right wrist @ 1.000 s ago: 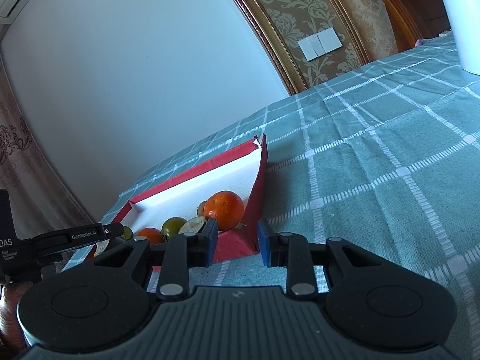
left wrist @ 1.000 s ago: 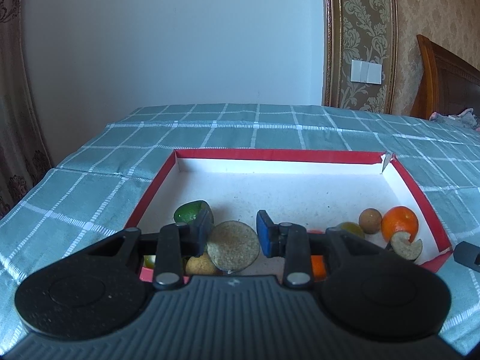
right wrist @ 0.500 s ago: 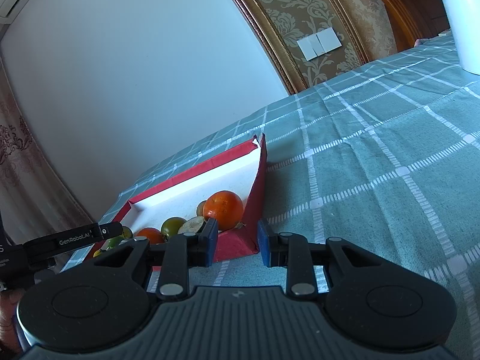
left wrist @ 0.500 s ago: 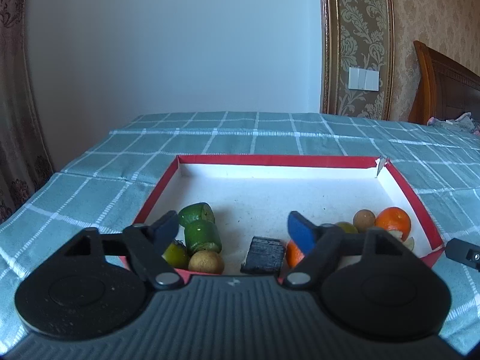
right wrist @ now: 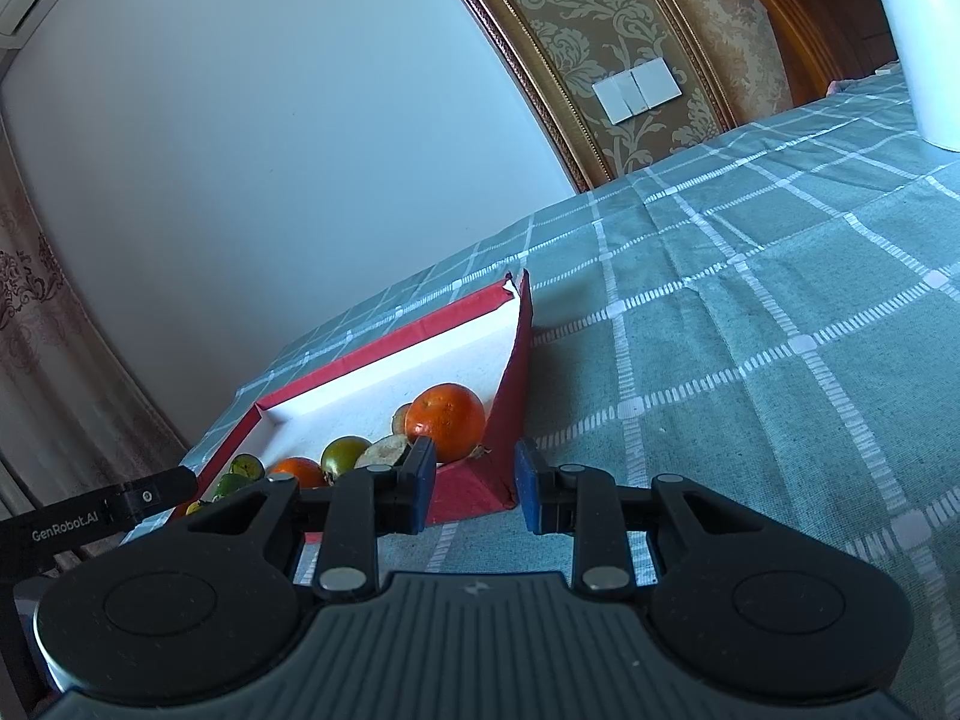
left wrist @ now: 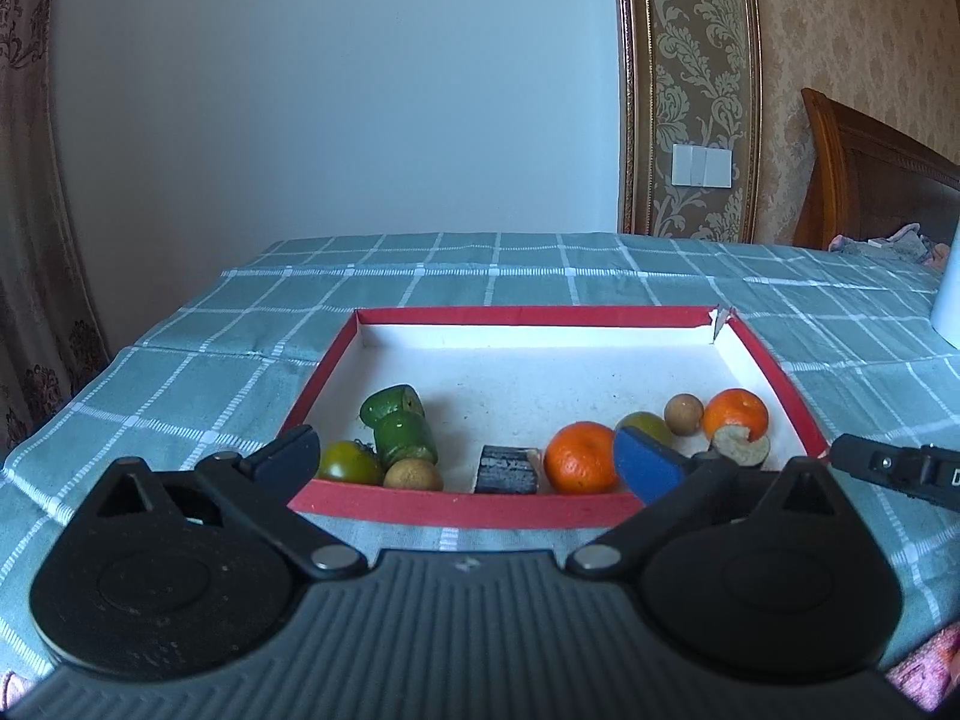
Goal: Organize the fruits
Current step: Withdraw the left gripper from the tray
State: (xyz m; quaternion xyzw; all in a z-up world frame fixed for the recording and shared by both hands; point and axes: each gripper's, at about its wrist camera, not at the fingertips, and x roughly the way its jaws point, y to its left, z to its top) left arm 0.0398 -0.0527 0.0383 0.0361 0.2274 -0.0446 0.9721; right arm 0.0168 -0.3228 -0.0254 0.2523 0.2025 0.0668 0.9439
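The left gripper [left wrist: 465, 459] stands spread wide, its jaws having just been opening, with nothing pressed between them; its blue pads [left wrist: 645, 468] flank the near wall of the red-rimmed box [left wrist: 540, 317]. Past that wall, on the box's white floor, lies a dark, flat-sided slice [left wrist: 507, 469], just left of an orange [left wrist: 581, 457]. To the left sit a brown round fruit [left wrist: 413, 474], a green tomato-like fruit [left wrist: 348, 462] and two green cut pieces [left wrist: 399, 420], one leaning on the other. On the right are a second orange [left wrist: 735, 414], a small brown ball-shaped fruit [left wrist: 684, 414], a greenish fruit [left wrist: 645, 423] partly behind the pad, and a bitten-looking pale slice [left wrist: 741, 447].

The right gripper [right wrist: 474, 483] has its jaws drawn close together, gripping nothing, just before the box's near right corner [right wrist: 480, 492]. It hovers over the teal checked tablecloth [right wrist: 750, 360]. A white object [right wrist: 918, 30] stands far back on the cloth.
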